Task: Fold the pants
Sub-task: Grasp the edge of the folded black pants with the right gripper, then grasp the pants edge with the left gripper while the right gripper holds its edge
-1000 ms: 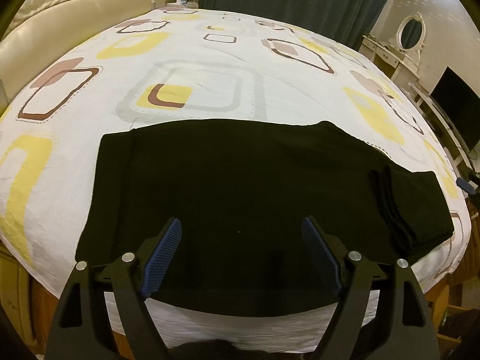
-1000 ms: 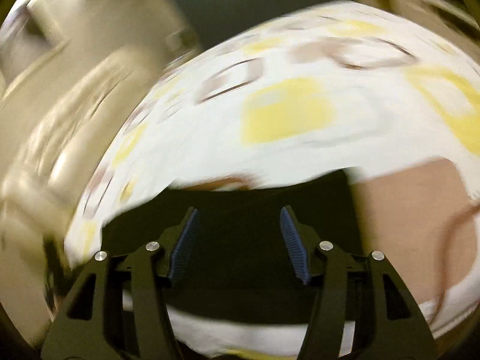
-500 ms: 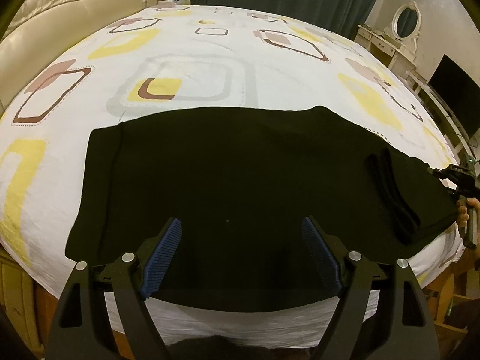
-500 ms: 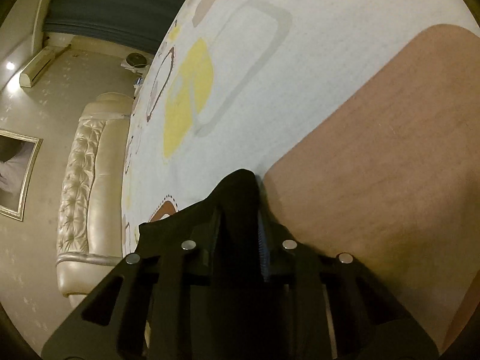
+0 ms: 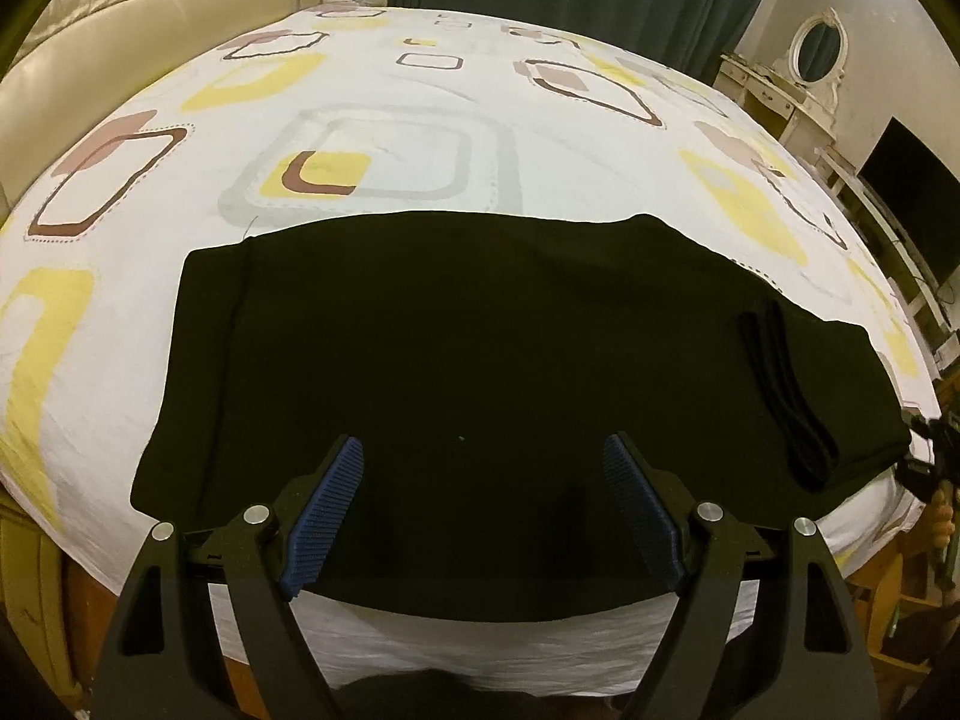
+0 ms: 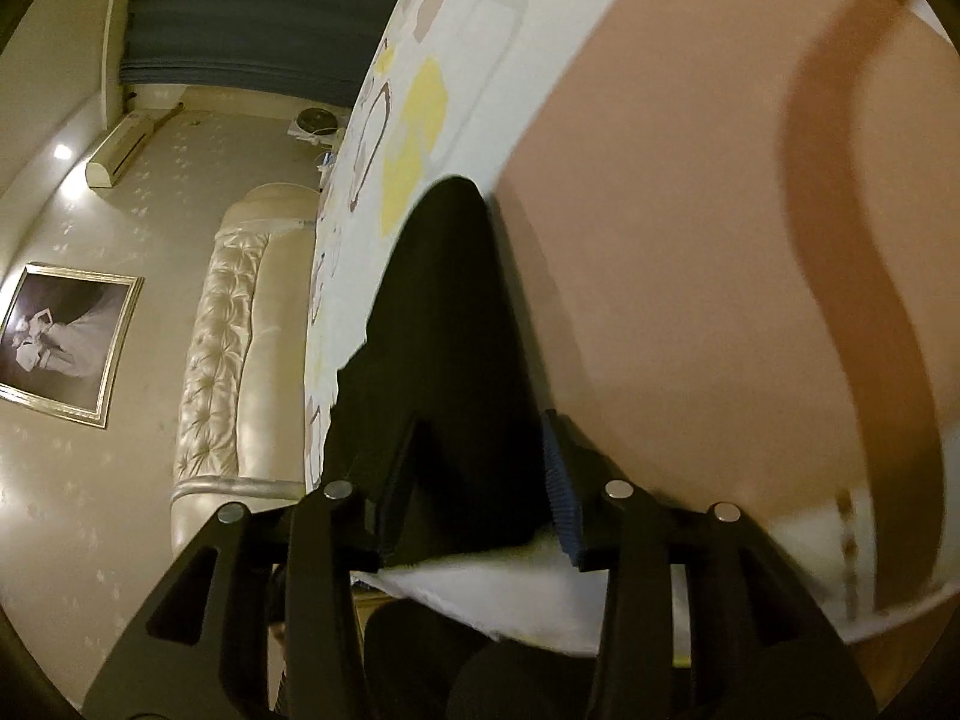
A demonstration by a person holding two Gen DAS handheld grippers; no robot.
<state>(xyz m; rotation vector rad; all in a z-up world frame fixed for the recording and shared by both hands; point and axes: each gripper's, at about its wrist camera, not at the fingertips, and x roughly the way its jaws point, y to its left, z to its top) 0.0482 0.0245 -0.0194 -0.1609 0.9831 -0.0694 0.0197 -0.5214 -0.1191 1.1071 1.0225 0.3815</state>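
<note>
Pants lie sideways, right gripper at the end

Pants (image 5: 480,360), black and flat, lie on the bed (image 5: 420,120) near its front edge. Their long way runs from side to side. The left gripper (image 5: 483,516) hangs over the middle of them with its jaws wide and nothing in them. It is not touching the cloth. The right gripper (image 6: 474,474) is down low at the right end of the pants, where the cloth is bunched in thick folds. Its jaws have just been opening a bit, and the black cloth sits between them. I cannot tell if the pads press on it. The right hand is the nearer one to that end, so I think it will lift that end and carry it across to the other side.
</note>
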